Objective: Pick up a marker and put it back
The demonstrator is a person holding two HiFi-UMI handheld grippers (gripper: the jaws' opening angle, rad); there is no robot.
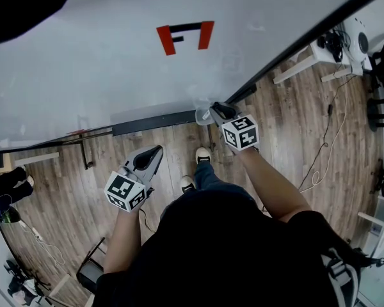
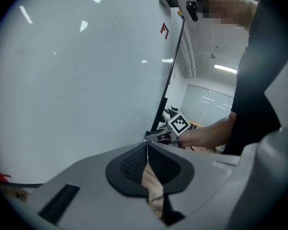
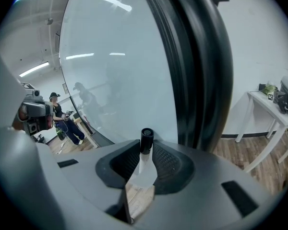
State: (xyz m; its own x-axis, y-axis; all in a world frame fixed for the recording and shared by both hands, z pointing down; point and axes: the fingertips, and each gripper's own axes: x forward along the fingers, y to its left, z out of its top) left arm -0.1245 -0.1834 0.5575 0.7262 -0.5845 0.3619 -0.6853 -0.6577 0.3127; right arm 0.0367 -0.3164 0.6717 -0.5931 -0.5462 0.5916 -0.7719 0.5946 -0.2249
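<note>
In the head view the white-barrelled, black-capped marker [image 3: 144, 170] was mostly hidden behind the right gripper [image 3: 145, 150]. That gripper's ribbed dark pads clamped the smooth barrel, with the cap poking out past the jaw tips toward the glossy white board [image 1: 115, 62]. The left gripper [image 2: 147, 147] hung beside it, its matte grey jaws pressed together with nothing between them.

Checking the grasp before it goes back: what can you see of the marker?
The marker has a white barrel and a black end, plastic by its look. It is clamped between the right gripper's fingers, black end pointing out past their tips, in front of the whiteboard. Nothing but the fingers visibly touches it.
</note>
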